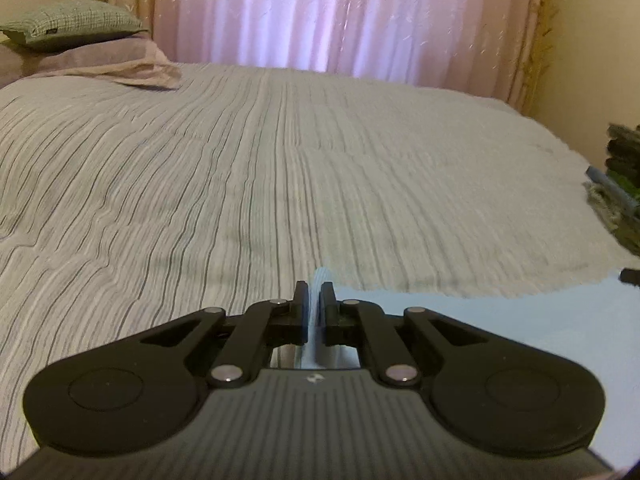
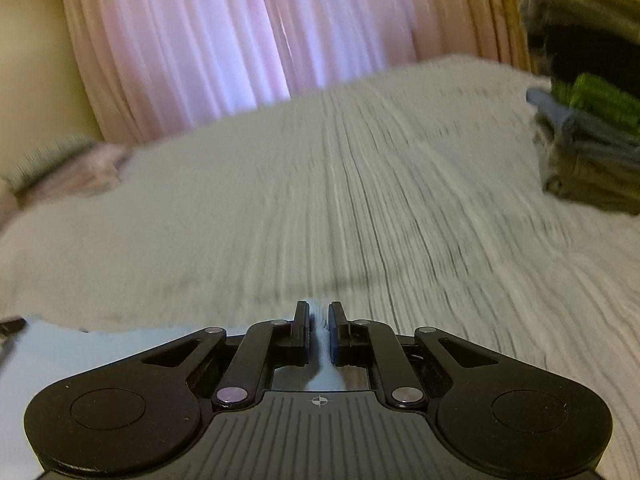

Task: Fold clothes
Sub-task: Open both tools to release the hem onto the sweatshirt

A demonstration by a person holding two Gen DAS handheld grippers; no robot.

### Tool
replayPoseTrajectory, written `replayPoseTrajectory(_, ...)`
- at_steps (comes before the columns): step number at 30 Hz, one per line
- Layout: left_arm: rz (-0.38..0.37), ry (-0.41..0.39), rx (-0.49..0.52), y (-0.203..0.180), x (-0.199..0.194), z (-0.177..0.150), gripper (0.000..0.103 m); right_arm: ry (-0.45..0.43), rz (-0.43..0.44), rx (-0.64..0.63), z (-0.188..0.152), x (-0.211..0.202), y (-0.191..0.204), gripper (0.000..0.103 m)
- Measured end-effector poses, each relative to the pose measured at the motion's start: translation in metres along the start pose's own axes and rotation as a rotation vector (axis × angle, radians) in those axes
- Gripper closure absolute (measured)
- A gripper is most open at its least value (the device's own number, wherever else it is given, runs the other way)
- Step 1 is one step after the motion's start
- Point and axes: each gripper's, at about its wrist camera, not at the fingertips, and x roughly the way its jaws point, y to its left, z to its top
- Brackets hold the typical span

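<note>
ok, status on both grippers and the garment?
Left gripper and right gripper both shut on light blue garment. Stretched between them over bed. Nothing in the way.

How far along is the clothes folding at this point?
Looks done: a stack of clothes sits at the bed's right edge; whether it is folded is too blurred to tell. In hand: the left gripper and right gripper each pinch an edge of one light blue garment, stretched between them over the bed. Left: this garment's folds are not visible, so it seems barely begun.
</note>
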Motion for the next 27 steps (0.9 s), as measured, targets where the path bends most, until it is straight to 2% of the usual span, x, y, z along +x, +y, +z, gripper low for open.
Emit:
replayPoseTrajectory(3, 0.051, 0.069, 0.026, -0.004, 0.015, -0.006, 0.099, 0.063, -0.042, -0.032, -0.004, 0.013, 0.005, 0.094)
replayPoseTrajectory(4, 0.061, 0.096, 0.033, -0.004, 0.02, -0.008, 0.099, 0.07, -0.064, -0.043, -0.003, 0.012, 0.007, 0.074)
replayPoseTrajectory(5, 0.07, 0.122, 0.039, -0.004, 0.024, -0.01, 0.098, 0.073, -0.089, -0.053, -0.001, 0.009, 0.01, 0.031)
replayPoseTrajectory(6, 0.079, 0.131, 0.035, -0.003, 0.026, -0.01, 0.093, 0.056, -0.121, -0.067, 0.001, 0.003, 0.012, 0.01)
replayPoseTrajectory(7, 0.084, 0.131, 0.023, 0.0, 0.025, -0.009, 0.091, 0.033, -0.155, -0.083, 0.002, -0.005, 0.015, 0.002)
replayPoseTrajectory(8, 0.09, 0.118, 0.006, 0.003, 0.02, -0.007, 0.086, 0.017, -0.158, -0.093, 0.002, -0.017, 0.018, 0.002)
replayPoseTrajectory(12, 0.118, 0.06, -0.065, 0.019, -0.012, 0.0, 0.085, -0.038, -0.131, -0.124, 0.0, -0.068, 0.033, 0.002)
replayPoseTrajectory(16, -0.002, 0.037, -0.045, 0.014, -0.061, -0.008, 0.087, -0.052, -0.042, -0.178, -0.026, -0.116, 0.059, 0.002)
replayPoseTrajectory(17, -0.042, 0.042, -0.011, 0.008, -0.071, -0.015, 0.092, -0.048, -0.004, -0.197, -0.039, -0.125, 0.069, 0.006)
replayPoseTrajectory(19, -0.13, 0.041, 0.066, -0.009, -0.089, -0.034, 0.093, -0.015, 0.031, -0.252, -0.063, -0.127, 0.088, 0.014)
replayPoseTrajectory(21, -0.18, 0.062, 0.116, -0.022, -0.097, -0.054, 0.093, 0.02, 0.061, -0.309, -0.087, -0.127, 0.105, 0.015)
replayPoseTrajectory(23, -0.199, 0.092, 0.158, -0.034, -0.101, -0.075, 0.093, 0.065, 0.033, -0.336, -0.102, -0.116, 0.109, 0.015)
replayPoseTrajectory(26, -0.122, 0.101, 0.163, -0.027, -0.1, -0.093, 0.093, 0.078, -0.06, -0.278, -0.114, -0.105, 0.081, 0.015)
replayPoseTrajectory(27, -0.102, 0.103, 0.119, -0.016, -0.103, -0.094, 0.094, 0.076, -0.075, -0.233, -0.113, -0.107, 0.069, 0.015)
